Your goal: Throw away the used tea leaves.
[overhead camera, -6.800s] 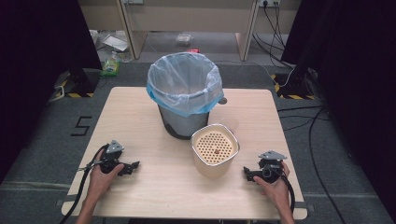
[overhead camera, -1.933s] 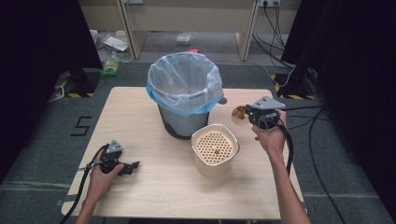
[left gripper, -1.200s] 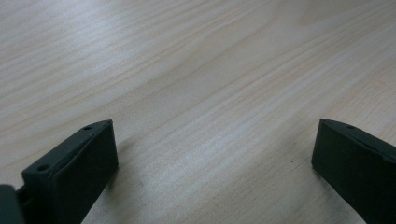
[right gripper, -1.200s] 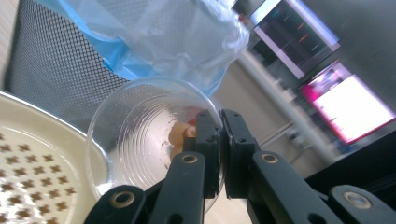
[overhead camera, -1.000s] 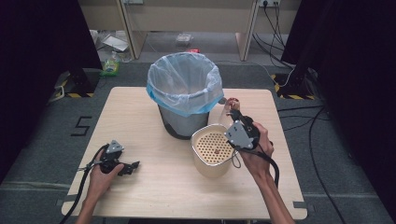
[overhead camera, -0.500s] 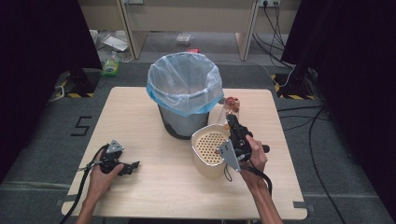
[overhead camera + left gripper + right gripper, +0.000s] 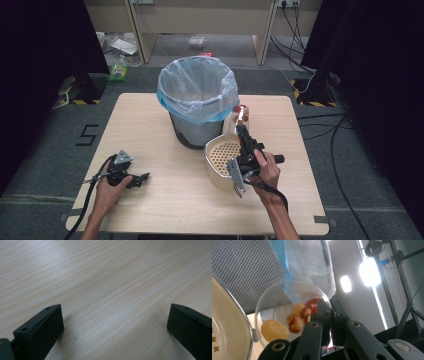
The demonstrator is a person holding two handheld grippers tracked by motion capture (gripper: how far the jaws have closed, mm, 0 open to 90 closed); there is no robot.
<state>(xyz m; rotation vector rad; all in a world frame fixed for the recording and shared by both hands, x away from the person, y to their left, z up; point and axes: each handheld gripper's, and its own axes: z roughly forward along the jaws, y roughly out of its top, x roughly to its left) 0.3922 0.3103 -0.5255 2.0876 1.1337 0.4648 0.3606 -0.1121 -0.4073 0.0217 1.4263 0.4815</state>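
The left gripper [image 7: 141,178] is lying on the desk [image 7: 165,200] at the person's near left, its jaws standing wide apart over bare wood grain, released and holding nothing. The right gripper [image 7: 243,131] is reaching forward over the cream perforated basket [image 7: 218,155], which is sitting just under and to the left of it. Its jaws are clenched on the rim of a clear plastic cup [image 7: 274,312], tipped on its side, with yellow and red fruit pieces [image 7: 294,320] lying inside. Just beyond the cup, the bin [image 7: 197,102] with its blue-edged liner is standing at the middle of the desk.
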